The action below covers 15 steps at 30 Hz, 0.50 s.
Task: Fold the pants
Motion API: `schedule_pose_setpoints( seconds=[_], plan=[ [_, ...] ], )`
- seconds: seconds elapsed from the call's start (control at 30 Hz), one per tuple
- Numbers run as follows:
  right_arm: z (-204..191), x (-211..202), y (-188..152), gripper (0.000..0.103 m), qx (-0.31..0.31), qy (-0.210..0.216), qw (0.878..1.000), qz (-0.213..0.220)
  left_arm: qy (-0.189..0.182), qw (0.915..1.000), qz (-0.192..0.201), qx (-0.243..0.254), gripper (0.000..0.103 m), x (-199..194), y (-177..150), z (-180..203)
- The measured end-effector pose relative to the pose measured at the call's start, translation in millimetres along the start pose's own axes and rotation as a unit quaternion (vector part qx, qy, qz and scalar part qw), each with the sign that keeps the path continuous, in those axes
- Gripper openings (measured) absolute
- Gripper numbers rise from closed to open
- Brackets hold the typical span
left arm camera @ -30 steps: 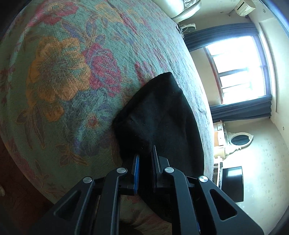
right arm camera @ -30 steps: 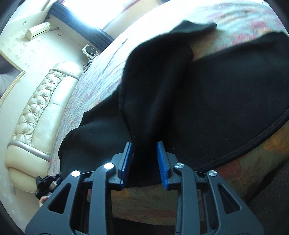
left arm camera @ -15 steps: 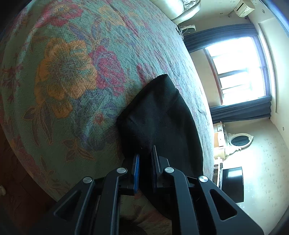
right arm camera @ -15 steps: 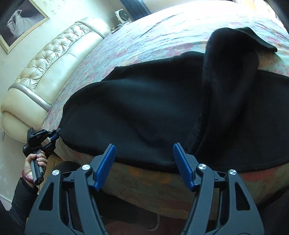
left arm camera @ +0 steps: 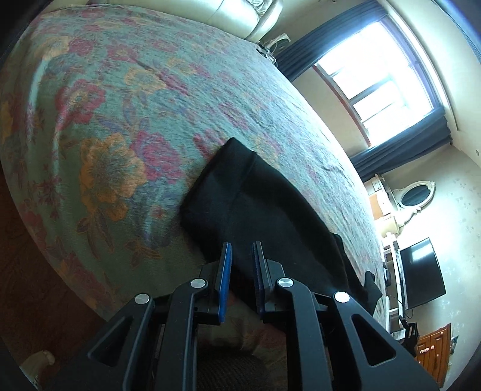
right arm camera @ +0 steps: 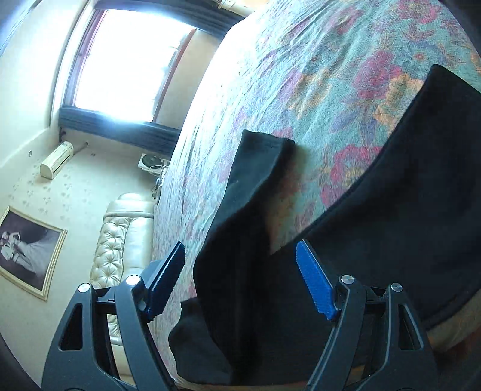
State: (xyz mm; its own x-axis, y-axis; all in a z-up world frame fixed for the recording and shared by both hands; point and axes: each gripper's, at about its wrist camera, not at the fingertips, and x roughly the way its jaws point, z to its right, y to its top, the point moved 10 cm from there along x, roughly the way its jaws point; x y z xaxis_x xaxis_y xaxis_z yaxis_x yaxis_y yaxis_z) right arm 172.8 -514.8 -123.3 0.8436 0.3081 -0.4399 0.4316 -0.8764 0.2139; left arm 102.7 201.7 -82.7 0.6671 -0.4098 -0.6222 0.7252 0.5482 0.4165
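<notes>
Black pants [left arm camera: 264, 204] lie flat on the floral bedspread [left arm camera: 135, 90] near its front edge. My left gripper [left arm camera: 242, 270] hovers at their near edge. Its jaws are opening, with a narrow gap; black cloth shows between the pads, smooth and not bunched. In the right wrist view the pants [right arm camera: 405, 210] fill the lower right, and a narrow leg end [right arm camera: 255, 168] reaches up the bedspread [right arm camera: 300, 75]. My right gripper [right arm camera: 240, 276] is above that leg. Its jaws are opening wide, the blue pads well clear of the cloth.
A cream tufted headboard [left arm camera: 240, 15] [right arm camera: 120, 240] stands at the far end of the bed. Bright window with dark curtains [left arm camera: 375, 75], a television [left arm camera: 421, 270] and an oval mirror [left arm camera: 416, 195] are by the wall. Dark floor [left arm camera: 24, 270] lies beyond the bed edge.
My right gripper let go of the pant leg, opened wide and swung and rolled over the bed. My left gripper rose and drew back; the cloth between its pads no longer looks bunched.
</notes>
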Motion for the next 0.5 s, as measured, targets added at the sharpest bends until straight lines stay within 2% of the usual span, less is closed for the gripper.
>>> schedule_pose_setpoints(
  seconds=[0.03, 0.1, 0.2, 0.3, 0.37, 0.4, 0.43, 0.5],
  plan=[
    [0.9, 10.4, 10.9, 0.077, 0.008, 0.012, 1.0, -0.001, -0.009, 0.9999, -0.006, 0.003, 0.026, 5.5, -3.1, 11.6],
    [11.4, 24.9, 37.5, 0.077, 0.027, 0.014, 1.0, -0.001, -0.025, 0.9995, -0.015, 0.011, 0.034, 18.2, -10.6, 34.0],
    [26.3, 69.2, 49.7, 0.077, 0.07, 0.009, 0.998, -0.006, -0.05, 0.9971, -0.048, 0.031, 0.034, 45.1, -31.5, 74.2],
    [33.0, 92.6, 66.5, 0.072, 0.081, 0.018, 0.996, 0.017, -0.068, 0.9923, -0.094, 0.045, 0.034, 75.1, -63.6, 107.7],
    [34.5, 103.9, 71.1, 0.056, 0.075, 0.013, 0.997, 0.019, -0.078, 0.9871, -0.128, 0.055, 0.034, 95.1, -90.5, 129.8],
    [36.4, 108.7, 71.7, 0.025, 0.069, 0.008, 0.998, 0.006, -0.081, 0.9843, -0.143, 0.064, 0.034, 103.4, -104.5, 139.5],
    [39.7, 113.3, 69.1, 0.006, 0.067, 0.0, 0.998, -0.009, -0.08, 0.9813, -0.158, 0.075, 0.034, 111.5, -118.5, 149.6],
    [39.7, 105.5, 71.5, 0.006, 0.06, -0.003, 0.998, -0.004, -0.089, 0.9744, -0.185, 0.092, 0.034, 123.9, -144.7, 170.0]
  ],
)
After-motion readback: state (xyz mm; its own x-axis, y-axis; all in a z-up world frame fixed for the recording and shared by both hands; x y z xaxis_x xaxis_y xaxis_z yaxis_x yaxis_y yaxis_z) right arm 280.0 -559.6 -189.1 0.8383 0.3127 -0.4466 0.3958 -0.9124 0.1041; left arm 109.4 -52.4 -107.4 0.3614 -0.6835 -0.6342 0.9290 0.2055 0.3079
